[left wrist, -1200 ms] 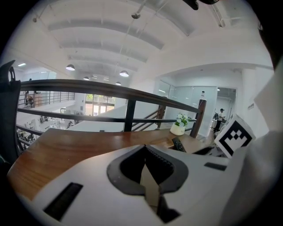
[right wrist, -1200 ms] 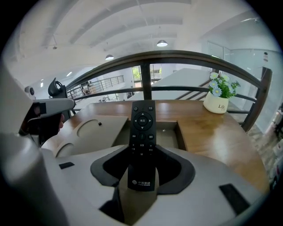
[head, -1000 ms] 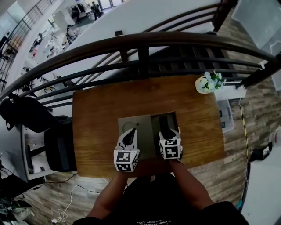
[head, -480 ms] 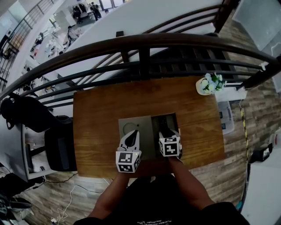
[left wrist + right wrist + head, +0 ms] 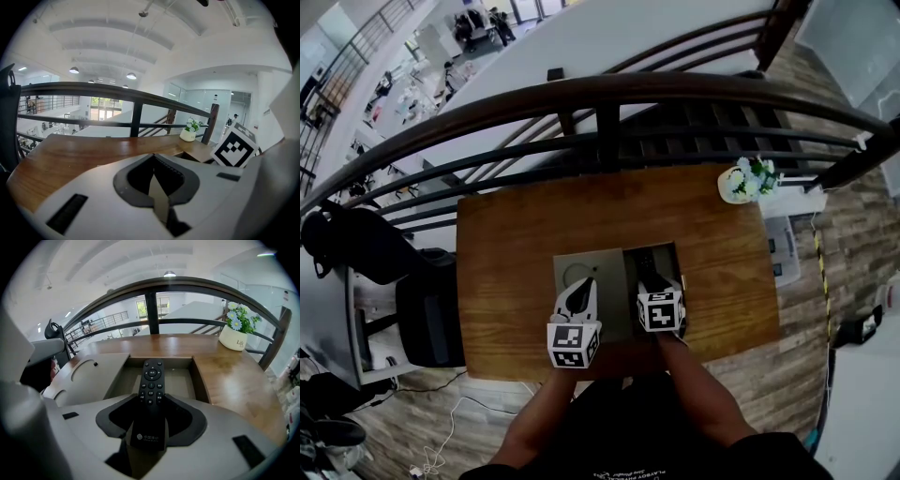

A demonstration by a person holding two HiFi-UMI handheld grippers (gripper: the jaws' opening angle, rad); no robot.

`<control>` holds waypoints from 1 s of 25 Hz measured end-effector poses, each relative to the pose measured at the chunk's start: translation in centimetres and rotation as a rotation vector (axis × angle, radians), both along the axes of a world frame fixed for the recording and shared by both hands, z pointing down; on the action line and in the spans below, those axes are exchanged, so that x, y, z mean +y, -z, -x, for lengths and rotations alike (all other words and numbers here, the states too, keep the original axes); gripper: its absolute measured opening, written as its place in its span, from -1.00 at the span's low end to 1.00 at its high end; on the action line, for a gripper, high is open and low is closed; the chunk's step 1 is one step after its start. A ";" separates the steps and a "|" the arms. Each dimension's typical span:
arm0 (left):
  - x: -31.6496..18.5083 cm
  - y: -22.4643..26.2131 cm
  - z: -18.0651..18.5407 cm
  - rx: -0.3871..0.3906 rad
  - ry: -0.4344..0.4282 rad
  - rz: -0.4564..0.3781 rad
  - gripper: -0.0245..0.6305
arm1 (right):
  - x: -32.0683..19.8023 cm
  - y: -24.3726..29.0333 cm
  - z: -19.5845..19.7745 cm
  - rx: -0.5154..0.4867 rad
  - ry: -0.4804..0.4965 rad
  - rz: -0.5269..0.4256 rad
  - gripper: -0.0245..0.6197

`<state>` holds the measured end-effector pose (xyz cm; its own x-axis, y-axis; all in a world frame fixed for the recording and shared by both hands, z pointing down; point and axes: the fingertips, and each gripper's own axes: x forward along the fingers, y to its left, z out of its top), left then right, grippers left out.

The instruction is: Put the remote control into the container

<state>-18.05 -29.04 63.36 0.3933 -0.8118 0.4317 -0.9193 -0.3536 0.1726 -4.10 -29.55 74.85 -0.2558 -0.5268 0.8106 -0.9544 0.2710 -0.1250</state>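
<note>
A wide brown worktop (image 5: 516,234) is seen under both tools, and a dark railing (image 5: 600,89) is set far ahead of them. A grey container (image 5: 581,265) is laid on the worktop just ahead of the tools. Its open part is found in front of the right tool (image 5: 656,286), and its flat part in front of the left tool (image 5: 579,292). The left tool is pressed shut with nothing in it. The right tool is closed on the back end of the black remote control (image 5: 151,394), which is pointed forward over the open part. A small white flower pot (image 5: 233,337) is seen far ahead, to the right.
</note>
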 end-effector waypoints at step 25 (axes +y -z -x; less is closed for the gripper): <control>1.0 1.0 0.9 -0.004 0.001 -0.004 -0.90 | -0.6 3.0 0.1 -0.047 0.039 -0.105 -0.16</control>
